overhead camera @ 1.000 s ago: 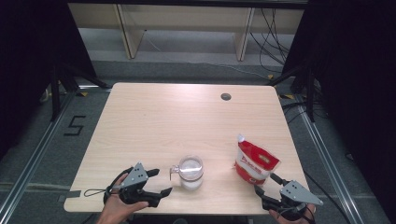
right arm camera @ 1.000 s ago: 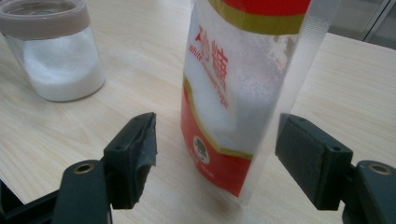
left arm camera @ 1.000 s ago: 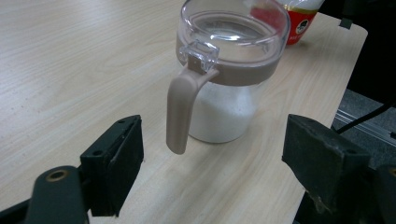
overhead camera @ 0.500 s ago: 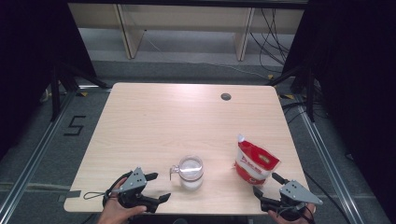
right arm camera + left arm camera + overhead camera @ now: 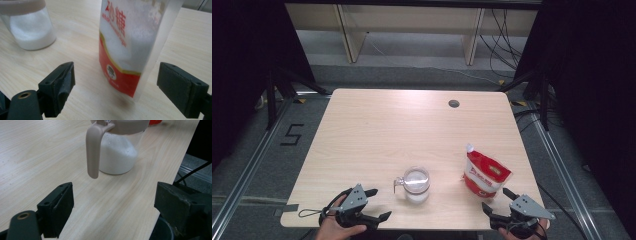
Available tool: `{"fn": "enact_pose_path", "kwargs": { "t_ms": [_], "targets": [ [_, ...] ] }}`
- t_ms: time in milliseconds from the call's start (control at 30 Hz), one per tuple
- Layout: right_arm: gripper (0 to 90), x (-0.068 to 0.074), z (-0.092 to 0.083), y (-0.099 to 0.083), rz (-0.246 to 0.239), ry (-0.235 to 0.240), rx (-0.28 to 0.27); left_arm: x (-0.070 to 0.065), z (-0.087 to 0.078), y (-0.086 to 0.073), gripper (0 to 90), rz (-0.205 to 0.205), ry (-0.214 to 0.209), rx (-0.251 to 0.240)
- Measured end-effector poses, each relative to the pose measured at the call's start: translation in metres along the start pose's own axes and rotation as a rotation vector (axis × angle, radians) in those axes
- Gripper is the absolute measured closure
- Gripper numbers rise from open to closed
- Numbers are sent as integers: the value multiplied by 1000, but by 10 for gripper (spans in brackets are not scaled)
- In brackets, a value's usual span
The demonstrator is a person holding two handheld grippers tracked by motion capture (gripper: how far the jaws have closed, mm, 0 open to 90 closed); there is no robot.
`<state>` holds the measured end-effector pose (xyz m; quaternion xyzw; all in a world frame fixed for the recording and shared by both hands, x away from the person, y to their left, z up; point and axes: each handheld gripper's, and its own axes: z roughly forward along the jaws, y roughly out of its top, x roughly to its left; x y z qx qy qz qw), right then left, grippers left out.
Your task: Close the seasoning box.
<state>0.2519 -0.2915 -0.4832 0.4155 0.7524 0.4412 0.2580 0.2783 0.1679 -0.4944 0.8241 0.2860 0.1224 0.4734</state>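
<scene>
A clear jug [image 5: 414, 184] with a beige lid and handle holds white powder and stands near the table's front edge. To its right stands a red and white sugar bag [image 5: 484, 175], upright. My left gripper [image 5: 379, 203] is open just left of the jug, its jaws having just been opening with nothing between them. The left gripper view faces the jug handle [image 5: 93, 152] beyond the wide jaws of that gripper [image 5: 113, 205]. My right gripper [image 5: 495, 198] is open in front of the bag, jaws also just opened. The right gripper view has the bag [image 5: 130, 50] ahead of that gripper [image 5: 116, 85], untouched, and the jug [image 5: 30, 27] at left.
The wooden table [image 5: 377, 135] has a round cable hole [image 5: 454, 103] at the back right. Its front edge lies right under both hands. Shelving [image 5: 412, 30] and cables stand beyond the table, dark curtains at both sides. A floor mark [image 5: 292, 134] lies at left.
The left gripper has drawn back slightly toward the table's front edge. The jug and the bag have stayed where they were, and the right hand has kept still.
</scene>
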Motion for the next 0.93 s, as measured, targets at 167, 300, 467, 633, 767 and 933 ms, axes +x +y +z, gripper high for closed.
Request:
{"fn": "enact_pose_path", "kwargs": {
  "t_ms": [167, 300, 467, 633, 767, 933],
  "targets": [
    [159, -1, 2, -2, 0, 1, 21, 0, -1, -2, 157, -11, 12, 32],
    [163, -1, -2, -1, 6, -20, -1, -1, -1, -1, 157, -16, 6, 27],
    [164, -2, 0, -2, 4, -15, -3, 1, -1, -1, 157, -2, 24, 49],
    [165, -1, -1, -3, 32, -13, 13, 0, 1, -2, 157, -17, 5, 26],
    [165, -4, -1, -3, 12, -21, 4, 0, 1, -2, 157, -18, 6, 31],
    [168, -10, 2, -4, -7, 5, 27, 1, 1, -1, 157, -10, 3, 37]
  ]
}}
